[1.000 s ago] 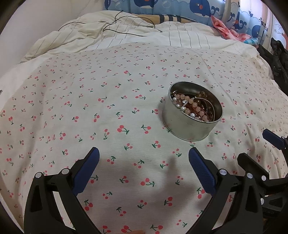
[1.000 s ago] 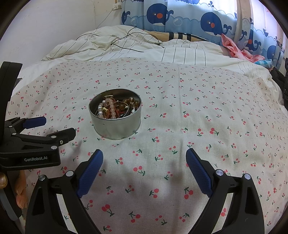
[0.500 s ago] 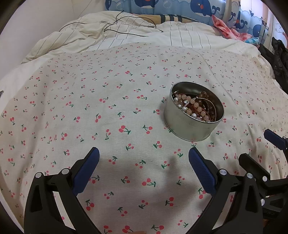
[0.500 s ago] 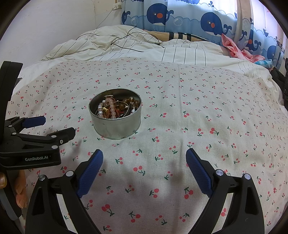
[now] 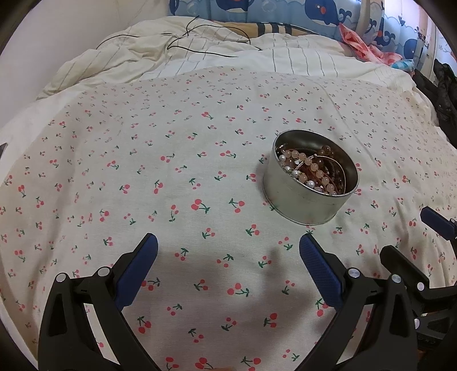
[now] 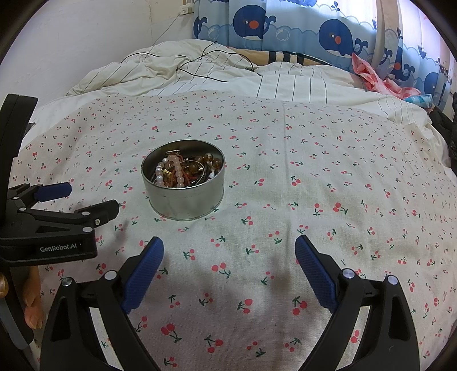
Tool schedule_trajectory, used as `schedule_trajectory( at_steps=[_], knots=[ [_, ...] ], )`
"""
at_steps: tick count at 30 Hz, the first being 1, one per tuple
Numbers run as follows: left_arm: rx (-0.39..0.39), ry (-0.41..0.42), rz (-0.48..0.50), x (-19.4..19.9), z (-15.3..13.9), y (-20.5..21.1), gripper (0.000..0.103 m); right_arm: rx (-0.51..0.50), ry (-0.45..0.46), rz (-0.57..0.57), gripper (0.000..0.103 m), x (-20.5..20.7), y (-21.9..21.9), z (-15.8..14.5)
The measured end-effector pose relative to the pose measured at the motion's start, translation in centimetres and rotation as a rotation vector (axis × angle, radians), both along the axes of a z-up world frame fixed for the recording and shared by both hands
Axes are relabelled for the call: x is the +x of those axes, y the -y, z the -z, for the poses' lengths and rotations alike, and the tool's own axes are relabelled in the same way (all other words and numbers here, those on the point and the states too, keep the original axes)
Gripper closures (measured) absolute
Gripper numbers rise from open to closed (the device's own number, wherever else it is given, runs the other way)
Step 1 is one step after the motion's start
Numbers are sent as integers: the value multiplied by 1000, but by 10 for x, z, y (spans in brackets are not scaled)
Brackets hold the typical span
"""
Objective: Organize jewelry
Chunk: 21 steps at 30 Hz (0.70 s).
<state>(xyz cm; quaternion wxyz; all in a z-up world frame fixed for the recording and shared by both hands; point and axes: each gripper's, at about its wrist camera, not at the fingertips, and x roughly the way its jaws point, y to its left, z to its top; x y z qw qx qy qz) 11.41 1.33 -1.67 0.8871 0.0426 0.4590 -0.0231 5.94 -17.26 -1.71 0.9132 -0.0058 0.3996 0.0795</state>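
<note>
A round silver tin (image 5: 302,204) (image 6: 182,201) stands on the cherry-print cloth. It holds a tangle of jewelry (image 5: 310,171) (image 6: 185,169): pink and pearl bead strands, amber beads, thin metal bangles. My left gripper (image 5: 228,252) hovers open over bare cloth, with the tin just beyond its right finger. My right gripper (image 6: 230,254) is open too, the tin ahead and left of it. The left gripper (image 6: 88,204) also shows at the left edge of the right wrist view, and the right gripper (image 5: 414,237) at the right edge of the left wrist view.
The cherry-print cloth (image 5: 171,171) covers a bed. Behind it lie a striped duvet (image 6: 285,82) with a black cable (image 6: 200,61), pink fabric (image 6: 380,80) and a whale-print curtain (image 6: 285,25). Dark clothing (image 5: 445,94) sits at the right. A hand (image 6: 31,302) shows at lower left.
The left wrist view has drifted slightly, so the tin sits a touch lower and further right. Both grippers stay open. The right gripper has hardly moved.
</note>
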Motion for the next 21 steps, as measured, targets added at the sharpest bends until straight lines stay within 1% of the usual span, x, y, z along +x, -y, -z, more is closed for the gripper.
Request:
schedule_trajectory(
  at_steps=[1, 3, 4, 8, 11, 16, 18, 21],
  knots=[
    [-19, 0, 9, 0, 0, 0, 8, 0, -1, 0, 14, 0, 0, 0],
    [-110, 9, 37, -3, 0, -6, 8, 0, -1, 0, 14, 0, 0, 0],
    [-123, 16, 39, -3, -1, -7, 8, 1, -1, 0, 14, 0, 0, 0],
    [-90, 33, 36, -4, -1, -5, 8, 2, -1, 1, 14, 0, 0, 0],
    [-82, 3, -1, -1, 3, -8, 8, 3, -3, -2, 14, 1, 2, 2],
    [-89, -96, -63, 11, 12, -17, 8, 3, -4, -4, 14, 1, 2, 2],
    [-87, -100, -59, 13, 13, -17, 8, 3, -7, -4, 14, 2, 3, 2],
    [-61, -94, -40, 12, 12, -13, 8, 1, -11, -5, 14, 2, 3, 2]
  ],
)
